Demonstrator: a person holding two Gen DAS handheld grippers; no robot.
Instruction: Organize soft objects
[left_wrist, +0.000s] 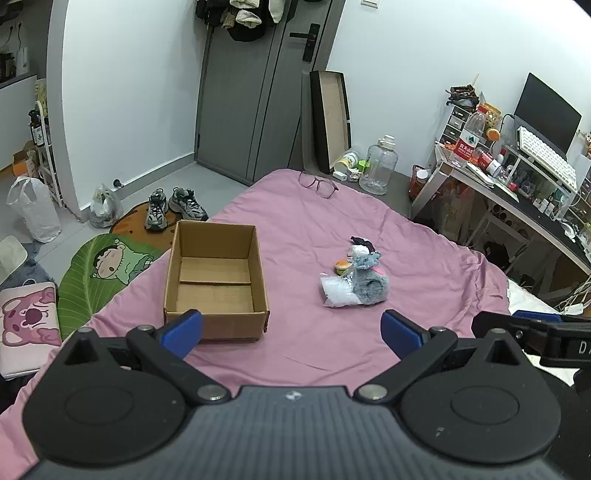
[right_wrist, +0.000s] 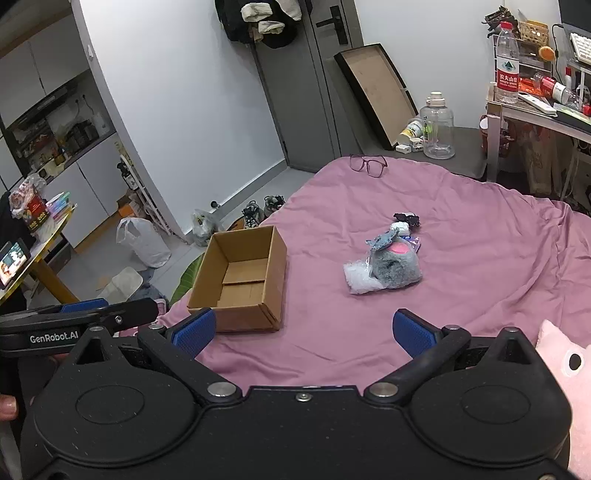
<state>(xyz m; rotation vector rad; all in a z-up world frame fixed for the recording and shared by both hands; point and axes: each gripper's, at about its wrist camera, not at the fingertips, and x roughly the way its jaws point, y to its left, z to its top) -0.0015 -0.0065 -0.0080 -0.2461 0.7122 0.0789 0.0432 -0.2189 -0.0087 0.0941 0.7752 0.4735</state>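
Observation:
An open, empty cardboard box stands on the pink bedsheet, left of centre; it also shows in the right wrist view. A pile of soft things lies to its right: a grey plush toy, a white bagged item, a small burger toy and a black-and-white item. My left gripper is open and empty, near the box's front. My right gripper is open and empty, short of the pile.
Glasses lie at the bed's far edge. A pink plush sits at the right wrist view's lower right. Shoes, bags and mats are on the floor at left. A cluttered desk stands at right.

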